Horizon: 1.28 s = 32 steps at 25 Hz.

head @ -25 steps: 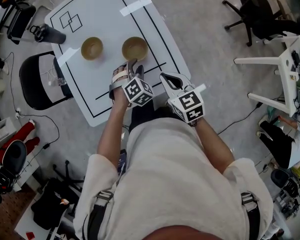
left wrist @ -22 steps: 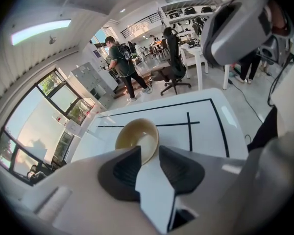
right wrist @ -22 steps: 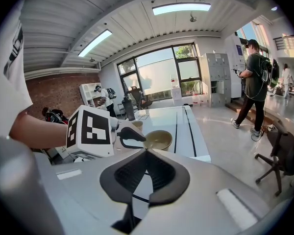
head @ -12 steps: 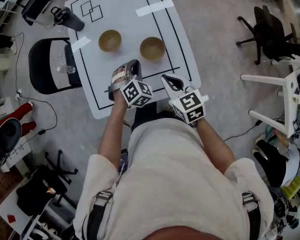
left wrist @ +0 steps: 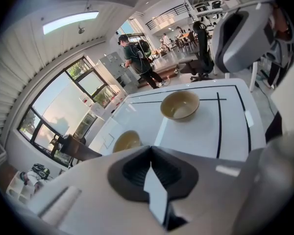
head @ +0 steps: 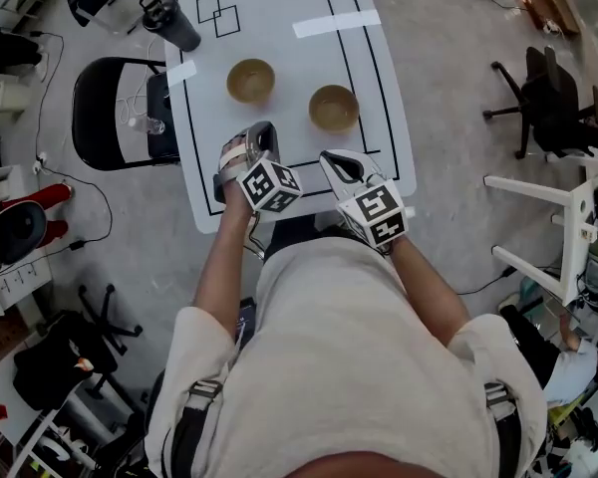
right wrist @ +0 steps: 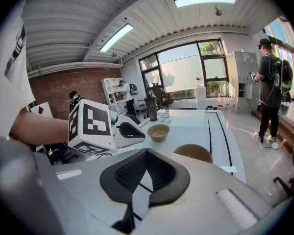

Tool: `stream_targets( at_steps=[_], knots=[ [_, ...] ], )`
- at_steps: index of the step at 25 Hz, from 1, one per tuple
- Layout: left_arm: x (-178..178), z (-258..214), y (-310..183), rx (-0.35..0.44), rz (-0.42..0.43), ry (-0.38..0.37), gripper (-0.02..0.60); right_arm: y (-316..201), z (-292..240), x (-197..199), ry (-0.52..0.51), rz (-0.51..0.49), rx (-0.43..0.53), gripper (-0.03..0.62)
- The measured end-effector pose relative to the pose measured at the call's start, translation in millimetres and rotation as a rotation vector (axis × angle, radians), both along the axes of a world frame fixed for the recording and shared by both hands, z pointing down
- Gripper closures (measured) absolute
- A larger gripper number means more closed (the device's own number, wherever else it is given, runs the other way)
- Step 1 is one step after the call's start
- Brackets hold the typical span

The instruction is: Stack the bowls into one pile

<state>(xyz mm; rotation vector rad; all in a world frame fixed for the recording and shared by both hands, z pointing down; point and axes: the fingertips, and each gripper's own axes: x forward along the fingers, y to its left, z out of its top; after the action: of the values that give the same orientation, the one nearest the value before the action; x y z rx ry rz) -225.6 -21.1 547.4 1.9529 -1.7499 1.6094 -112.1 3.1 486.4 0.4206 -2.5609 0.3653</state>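
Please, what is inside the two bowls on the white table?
The left bowl and the right bowl both look empty from above. Nothing covers their insides; whatever lies beneath each is hidden.

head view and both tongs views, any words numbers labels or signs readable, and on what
No words or numbers are readable in any view.
Left marker cube, right marker cube: black-and-white square patterns, no letters.
Table: plain tape strips, nothing written.
Shirt print: too blurred to read.
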Motion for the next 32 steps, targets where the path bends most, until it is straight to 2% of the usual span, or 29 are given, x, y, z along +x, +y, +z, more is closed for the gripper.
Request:
stream_targets(
  at_steps=[11, 17, 25, 28, 32],
  knots=[
    [-51.4, 11.3, -7.3, -0.027, -0.032, -0.011, 0.578, -14.9, 4.4, -54.3, 0.005, -0.048, 0.001, 0.595],
    [-71.5, 22.5, -13.2, -0.051, -0.017, -0.021, 0.578, -22.3, 9.9, -76.0, 0.006, -0.037, -0.003, 0.595],
    [-84.9, 34.1, -34.8, -0.078, 0.05, -0.011, 0.575, -35.7, 23.3, -78.2, 0.043, 0.022, -0.026, 0.594],
    [-82.6, 43.0, -37.8, -0.121, 0.086, -0.005, 0.492, -37.4, 27.7, -77.1, 0.057, 0.043, -0.035, 0.595],
    [-84.4, 51.0, -42.6, -0.145, 0.12, -0.008, 0.48, -39.9, 26.9, -84.4, 0.06, 0.055, -0.035, 0.595]
  ],
)
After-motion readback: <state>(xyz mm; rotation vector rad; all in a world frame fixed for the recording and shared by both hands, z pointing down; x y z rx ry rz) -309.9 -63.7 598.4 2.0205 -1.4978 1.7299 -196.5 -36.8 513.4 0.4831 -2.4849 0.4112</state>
